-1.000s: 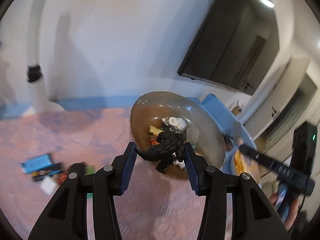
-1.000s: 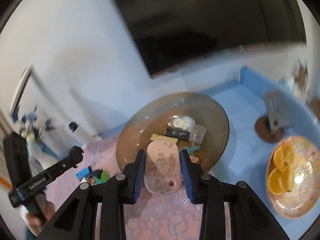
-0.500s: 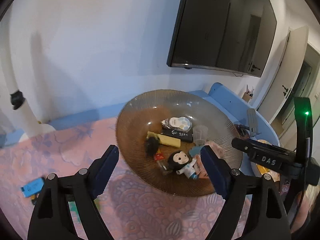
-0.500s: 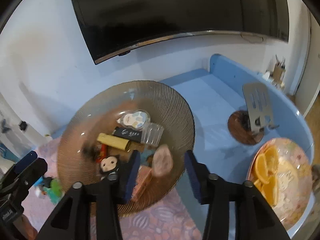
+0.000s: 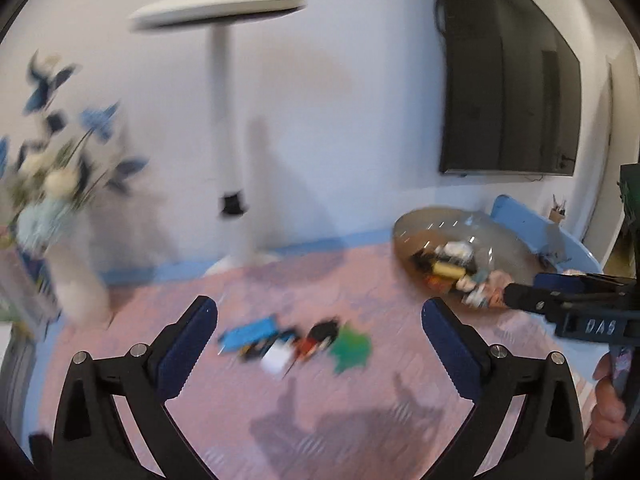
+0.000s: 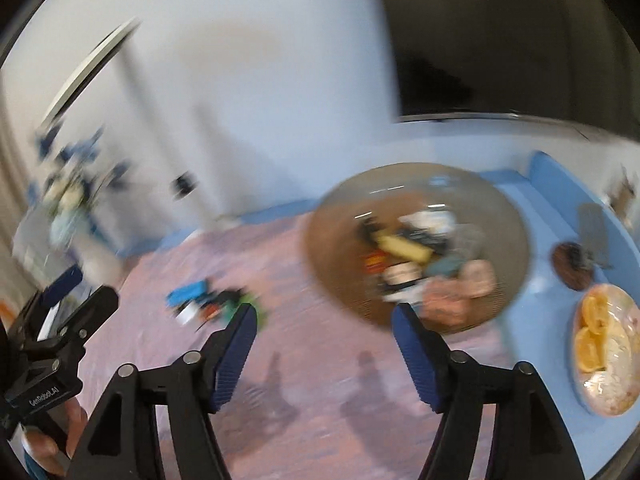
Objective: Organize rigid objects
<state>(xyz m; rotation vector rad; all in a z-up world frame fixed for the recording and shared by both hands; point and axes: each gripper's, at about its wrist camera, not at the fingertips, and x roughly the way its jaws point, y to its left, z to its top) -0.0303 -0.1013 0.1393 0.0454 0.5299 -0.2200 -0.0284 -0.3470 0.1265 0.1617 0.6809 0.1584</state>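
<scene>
Hovering, left hand-held gripper: jaws spread wide with nothing between them, above the pink patterned table.
Hovering, right hand-held gripper: jaws also spread wide and empty, over the same pink surface; its near-left finger overlaps the edge of the loose pile in the picture.
Loose pile: small rigid items lie together on the table just beyond the left hand-held gripper; a blue flat piece at the left, a white piece, a red-and-black piece and a green piece at the right. Motion blur hides finer detail.
Glass bowl: brown-tinted and ribbed, it sits far right of the pile, partly on the blue mat; it holds a heap of sorted items, among them a yellow bar and a pink piece.
Plate of orange slices: on the blue mat, right of the bowl.
Flower vase: far left.
White lamp: stands against the far wall.
Television: mounted on the wall at the far right.
</scene>
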